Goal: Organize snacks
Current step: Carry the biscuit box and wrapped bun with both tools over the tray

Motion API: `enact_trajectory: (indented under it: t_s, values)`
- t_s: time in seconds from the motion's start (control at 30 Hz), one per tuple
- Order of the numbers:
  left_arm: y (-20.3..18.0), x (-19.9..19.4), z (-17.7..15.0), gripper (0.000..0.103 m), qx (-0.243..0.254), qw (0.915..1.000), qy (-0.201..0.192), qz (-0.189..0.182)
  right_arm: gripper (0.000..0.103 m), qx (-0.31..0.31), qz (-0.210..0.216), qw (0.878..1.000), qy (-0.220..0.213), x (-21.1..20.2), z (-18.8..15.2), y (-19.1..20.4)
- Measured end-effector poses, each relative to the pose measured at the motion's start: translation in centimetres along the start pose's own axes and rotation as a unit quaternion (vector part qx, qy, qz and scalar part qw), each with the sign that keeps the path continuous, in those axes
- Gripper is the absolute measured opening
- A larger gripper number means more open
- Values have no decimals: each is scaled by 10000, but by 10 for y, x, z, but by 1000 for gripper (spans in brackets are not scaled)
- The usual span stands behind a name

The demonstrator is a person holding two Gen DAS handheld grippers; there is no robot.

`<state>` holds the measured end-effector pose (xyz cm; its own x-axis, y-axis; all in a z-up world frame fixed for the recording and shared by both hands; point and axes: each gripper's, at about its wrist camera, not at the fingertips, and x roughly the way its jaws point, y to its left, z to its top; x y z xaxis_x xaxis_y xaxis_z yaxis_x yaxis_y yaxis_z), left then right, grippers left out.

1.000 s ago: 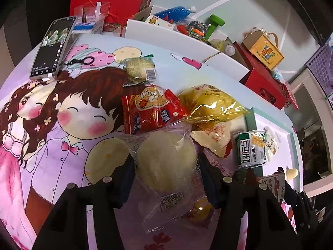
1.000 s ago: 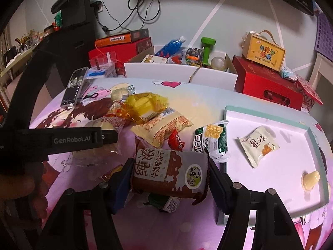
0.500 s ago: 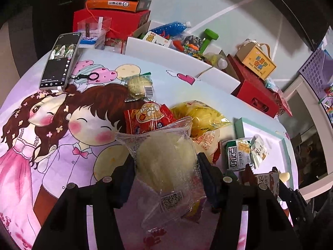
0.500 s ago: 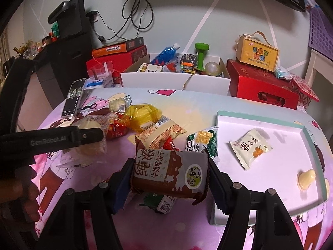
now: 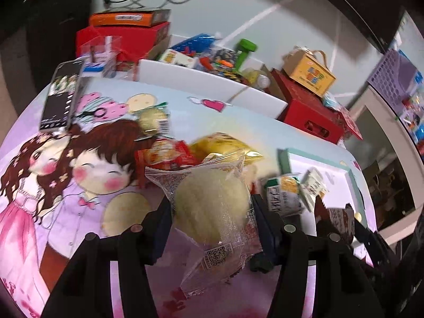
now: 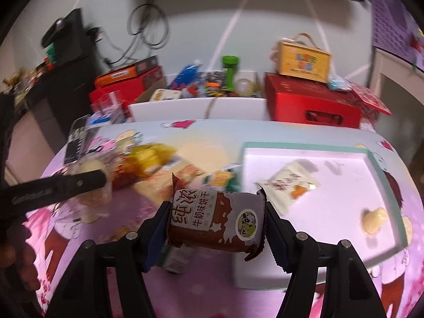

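Observation:
My left gripper [image 5: 210, 213] is shut on a pale round bun in a clear wrapper [image 5: 212, 206], held above the table. My right gripper [image 6: 216, 221] is shut on a brown milk-biscuit packet [image 6: 216, 221], also lifted. That packet also shows in the left wrist view [image 5: 339, 218]. The left gripper with the bun shows in the right wrist view [image 6: 90, 182]. A white tray with a teal rim [image 6: 371, 156] lies to the right and holds a white snack packet [image 6: 288, 185] and a pale candy [image 6: 375, 220]. Loose snacks [image 5: 169, 153] lie mid-table.
A phone [image 5: 62, 100] lies at the table's far left. Red boxes [image 6: 312, 103], a yellow carton [image 6: 302, 58], a green dumbbell [image 6: 230, 73] and a white box of oddments [image 5: 212, 79] stand behind the table. A green packet [image 5: 282, 196] lies by the tray's edge.
Both grippers have risen with their snacks and moved back from the pile. The views are now motion-blurred. The bun and the biscuit packet stay gripped.

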<state>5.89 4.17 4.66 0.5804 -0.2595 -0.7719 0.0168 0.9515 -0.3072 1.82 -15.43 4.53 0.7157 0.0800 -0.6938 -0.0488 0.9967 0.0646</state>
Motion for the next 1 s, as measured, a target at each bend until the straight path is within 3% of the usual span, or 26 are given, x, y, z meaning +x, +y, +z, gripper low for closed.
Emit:
enact_trajectory:
  t_s: [0.27, 0.6, 1.0]
  values:
    - [-64, 15, 4, 60, 663, 9968, 152, -413, 70, 659, -522, 9965, -45, -3, 8, -70]
    - [-151, 57, 18, 60, 1333, 9852, 380, -1006, 70, 1103, -1078, 9880, -109, 6, 18, -143]
    - [-220, 121, 33, 60, 1466, 9758, 919, -1336, 70, 1346, -1305, 9822, 119, 37, 29, -197]
